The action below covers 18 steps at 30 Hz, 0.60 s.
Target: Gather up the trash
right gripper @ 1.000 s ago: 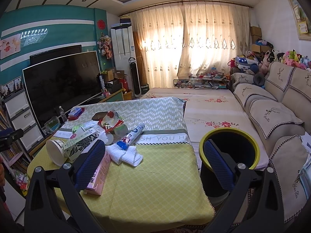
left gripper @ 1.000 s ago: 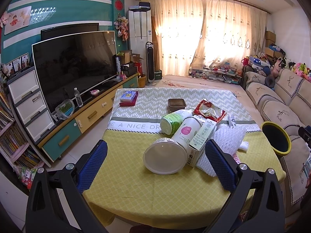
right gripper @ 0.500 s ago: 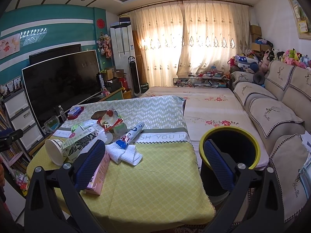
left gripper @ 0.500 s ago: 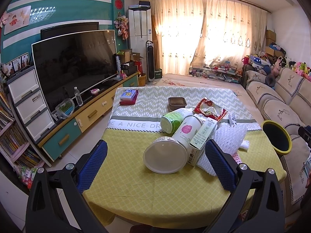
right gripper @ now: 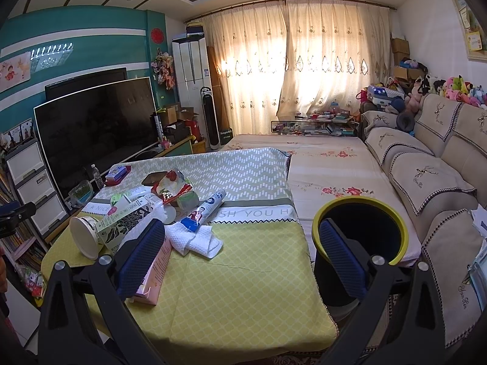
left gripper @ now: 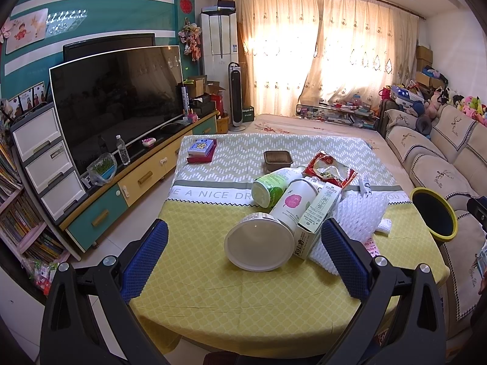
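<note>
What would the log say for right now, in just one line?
phase: start | left gripper: open, empty | right gripper: open, empty | trash pile: on table, untouched | bin: beside table

Glaring backlit curtains (left gripper: 319, 57), perhaps overexposed; fisheye-bent edges.

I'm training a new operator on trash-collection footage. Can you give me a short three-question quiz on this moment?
1. True or false: the left gripper is holding the paper cup.
2. Where does the yellow-rimmed bin stand? A) on the table B) beside the table, toward the sofa C) under the TV
3. Fill in: the toothpaste tube rests partly on a white ____.

Key:
1. False; both the left and right gripper are open and empty.
2. B
3. cloth
</note>
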Available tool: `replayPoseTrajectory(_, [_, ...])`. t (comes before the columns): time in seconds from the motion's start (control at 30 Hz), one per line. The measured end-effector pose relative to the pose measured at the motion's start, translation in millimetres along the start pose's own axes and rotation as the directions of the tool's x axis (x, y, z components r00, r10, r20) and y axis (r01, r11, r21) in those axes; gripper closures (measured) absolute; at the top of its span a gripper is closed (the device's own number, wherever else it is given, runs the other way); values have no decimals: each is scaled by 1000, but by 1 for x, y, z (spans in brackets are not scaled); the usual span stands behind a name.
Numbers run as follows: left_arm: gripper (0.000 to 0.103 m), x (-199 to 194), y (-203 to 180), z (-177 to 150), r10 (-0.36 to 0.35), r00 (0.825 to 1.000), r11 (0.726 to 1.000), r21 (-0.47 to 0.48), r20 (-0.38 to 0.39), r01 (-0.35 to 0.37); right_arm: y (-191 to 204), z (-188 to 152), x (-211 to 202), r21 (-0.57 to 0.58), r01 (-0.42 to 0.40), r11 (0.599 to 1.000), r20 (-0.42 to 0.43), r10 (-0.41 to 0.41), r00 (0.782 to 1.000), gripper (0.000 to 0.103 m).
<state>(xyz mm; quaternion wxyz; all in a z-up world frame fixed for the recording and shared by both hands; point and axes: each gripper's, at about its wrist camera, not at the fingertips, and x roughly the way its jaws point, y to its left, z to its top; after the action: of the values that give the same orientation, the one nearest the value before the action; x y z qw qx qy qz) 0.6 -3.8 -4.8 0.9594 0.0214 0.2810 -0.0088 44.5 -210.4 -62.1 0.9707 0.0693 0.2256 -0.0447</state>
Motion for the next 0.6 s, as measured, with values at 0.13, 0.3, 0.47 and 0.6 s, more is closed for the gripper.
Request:
replayPoseTrajectory(0.13, [4,2,0,-1,2,1000,1000,-1,-3,-2,0,-3,3,-1,-5,1000,-8,5,1000,6])
replayPoseTrajectory(0.3, [4,9,0,-3,11,1000,1000,-5,-14,-11,15,-16,16,-41,-36,999,-29,35,999,6])
replayPoseTrajectory(0.47, [4,12,1,-2,13,1000,1000,-2,-19,-13,44,-34,34,-69,-112,991,-58,108,992,6])
replayPoseTrajectory(0.6, [4,18,4,-3,14,999,1000,-10,-36,-14,67,-51,44,-80,-181,980,-83,174,981,6])
